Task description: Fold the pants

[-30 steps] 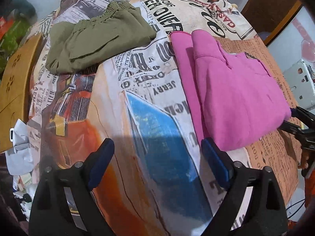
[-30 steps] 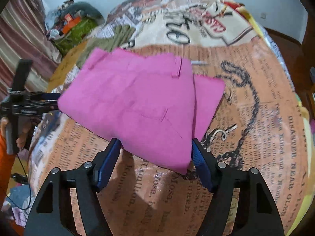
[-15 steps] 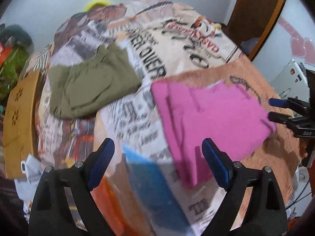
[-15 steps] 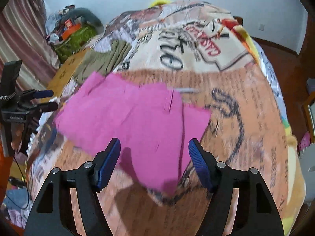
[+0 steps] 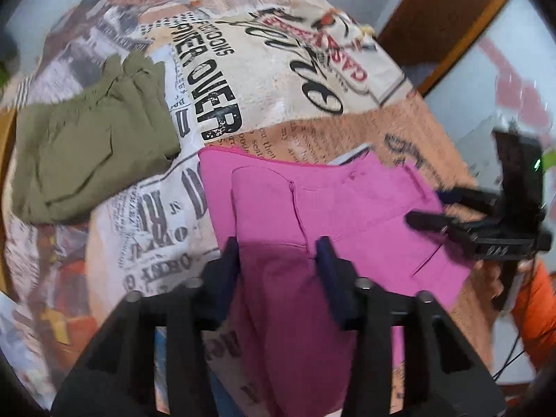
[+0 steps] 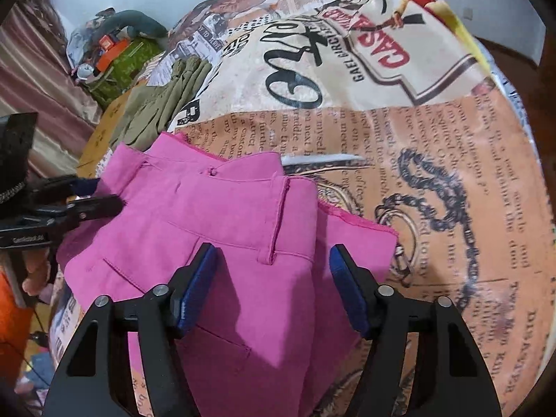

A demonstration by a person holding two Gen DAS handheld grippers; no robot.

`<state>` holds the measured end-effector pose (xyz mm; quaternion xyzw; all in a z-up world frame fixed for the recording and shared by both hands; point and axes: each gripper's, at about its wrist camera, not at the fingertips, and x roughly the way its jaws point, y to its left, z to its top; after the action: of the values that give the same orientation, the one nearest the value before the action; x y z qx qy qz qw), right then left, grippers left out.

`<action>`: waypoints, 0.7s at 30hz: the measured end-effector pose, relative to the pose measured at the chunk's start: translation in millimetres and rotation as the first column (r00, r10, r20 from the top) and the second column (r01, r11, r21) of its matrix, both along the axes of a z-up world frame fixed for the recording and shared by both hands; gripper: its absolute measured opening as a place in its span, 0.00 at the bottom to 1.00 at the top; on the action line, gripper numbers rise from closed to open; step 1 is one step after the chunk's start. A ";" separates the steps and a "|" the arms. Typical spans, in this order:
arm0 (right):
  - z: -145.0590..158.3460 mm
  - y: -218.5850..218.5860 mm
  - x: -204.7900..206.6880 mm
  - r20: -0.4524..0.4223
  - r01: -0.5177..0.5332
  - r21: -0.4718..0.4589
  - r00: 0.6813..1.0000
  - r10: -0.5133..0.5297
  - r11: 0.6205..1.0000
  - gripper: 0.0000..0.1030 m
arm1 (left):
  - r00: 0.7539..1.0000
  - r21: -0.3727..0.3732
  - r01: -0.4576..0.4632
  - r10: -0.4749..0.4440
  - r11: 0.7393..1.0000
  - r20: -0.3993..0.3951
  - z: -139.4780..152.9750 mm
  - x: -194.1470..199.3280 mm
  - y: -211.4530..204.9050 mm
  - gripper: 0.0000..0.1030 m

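Right wrist: soft pink pants [image 6: 215, 229], folded w/ creases.

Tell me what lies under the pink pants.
The pink pants lie on the printed blanket: its orange text panel shows around them. Whatever print sits directly beneath is covered. The olive pants lie apart, not underneath.

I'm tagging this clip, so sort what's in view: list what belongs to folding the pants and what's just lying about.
Belongs to the job:
- pink pants
- left tool, closing, pants between its fingers
- right tool, closing, over the pants
- printed blanket they lie on

Just lying about:
- olive-green garment, folded
- heap of clutter beyond the bed
- wooden door
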<state>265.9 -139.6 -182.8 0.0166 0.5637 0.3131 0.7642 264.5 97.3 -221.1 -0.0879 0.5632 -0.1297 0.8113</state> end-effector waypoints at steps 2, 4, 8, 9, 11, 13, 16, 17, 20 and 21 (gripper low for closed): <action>1.7 0.5 -3.6 -0.008 -0.007 0.014 1.000 0.007 1.000 0.57 | 1.000 -0.013 -0.025 0.025 1.000 -0.004 1.1 -5.6 1.6 0.36; 5.1 3.2 -8.4 -0.009 -0.023 0.017 1.000 0.023 1.000 0.53 | 1.000 0.010 -0.029 0.029 1.000 0.008 5.3 -15.8 0.4 0.35; 14.2 15.0 -27.1 -0.005 -0.092 0.016 0.996 0.092 0.996 0.49 | 0.999 0.089 -0.003 0.000 0.996 0.036 18.7 -48.2 -1.2 0.34; 15.6 18.8 -33.6 -0.010 -0.110 0.021 0.994 0.110 0.994 0.49 | 0.999 0.107 0.001 -0.006 0.994 0.040 21.3 -56.2 0.3 0.34; 20.5 24.5 -52.2 -0.018 -0.145 0.033 0.989 0.146 0.989 0.49 | 0.999 0.129 0.009 -0.014 0.992 0.040 24.2 -71.4 5.2 0.34; 25.2 30.1 -67.4 -0.018 -0.178 0.043 0.984 0.179 0.983 0.49 | 0.999 0.142 0.009 -0.013 0.990 0.032 26.6 -89.5 13.0 0.34; 31.4 41.0 -83.5 -0.017 -0.226 0.053 0.974 0.227 0.973 0.49 | 1.000 0.145 -0.002 0.000 0.989 0.015 27.2 -106.8 23.4 0.34; 33.7 44.4 -87.3 -0.018 -0.240 0.058 0.970 0.241 0.969 0.49 | 1.000 0.145 -0.008 0.006 0.989 0.012 27.2 -111.7 27.7 0.35; 37.2 54.0 -82.8 -0.005 -0.245 0.056 0.969 0.245 0.968 0.49 | 1.000 0.144 -0.018 0.017 0.989 0.008 26.7 -117.7 35.3 0.37; 37.3 56.5 -77.3 0.002 -0.236 0.050 0.972 0.236 0.970 0.49 | 1.000 0.135 -0.020 0.019 0.991 0.009 26.1 -117.5 37.2 0.37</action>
<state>188.6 -83.1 -145.5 -0.0306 0.5552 0.4157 0.7197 147.0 134.5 -195.0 -0.0377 0.5667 -0.0837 0.8188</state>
